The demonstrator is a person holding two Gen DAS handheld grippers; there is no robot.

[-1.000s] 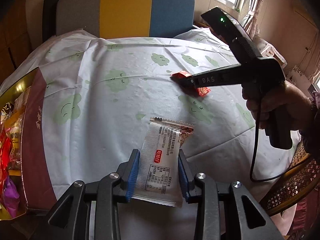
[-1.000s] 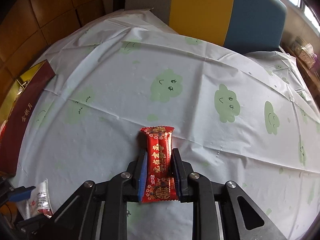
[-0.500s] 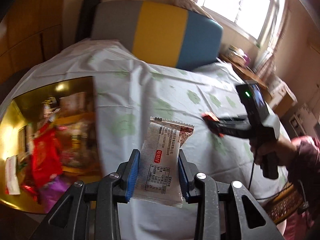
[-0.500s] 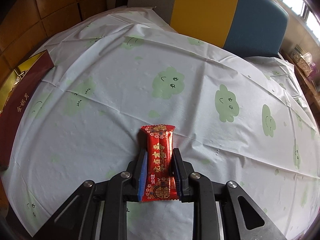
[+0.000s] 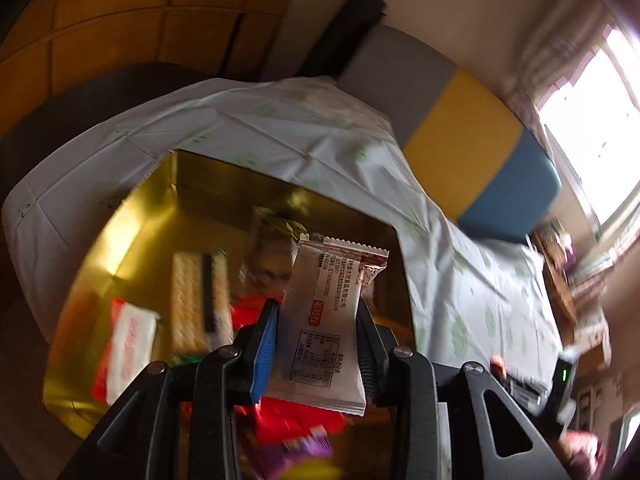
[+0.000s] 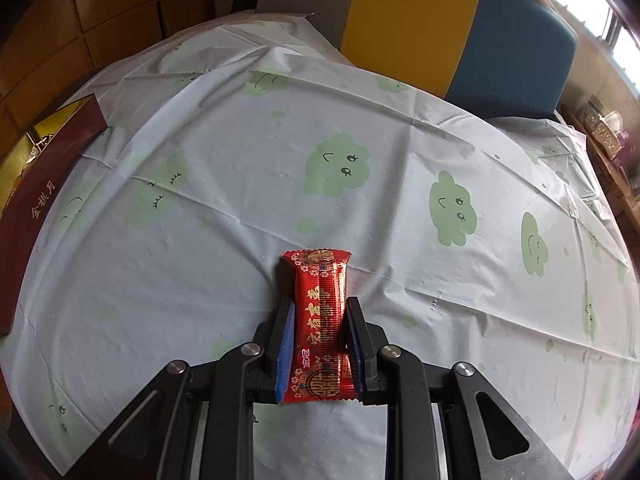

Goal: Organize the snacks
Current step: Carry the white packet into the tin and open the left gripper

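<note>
My left gripper (image 5: 316, 312) is shut on a white snack packet (image 5: 324, 328) with printed text, and holds it above a gold-lined box (image 5: 132, 216). Inside that box lie several snacks: a pale cracker pack (image 5: 190, 296), a white-and-red packet (image 5: 128, 340) and red wrappers (image 5: 296, 420). The left wrist view is blurred by motion. My right gripper (image 6: 319, 312) is shut on a red snack packet (image 6: 320, 320) with gold characters, just over the cloud-print tablecloth (image 6: 360, 160). The box's dark red wall (image 6: 28, 208) shows at the left edge of the right wrist view.
A chair back in grey, yellow and blue (image 6: 440, 28) stands behind the round table. The other gripper and a person's hand (image 5: 580, 444) show at the lower right of the left wrist view. A cluttered shelf (image 6: 608, 128) and window are at the right.
My left gripper swung left with the white packet, from over the tablecloth to over the gold box, rolling as it went. The right gripper kept still with the red packet.
</note>
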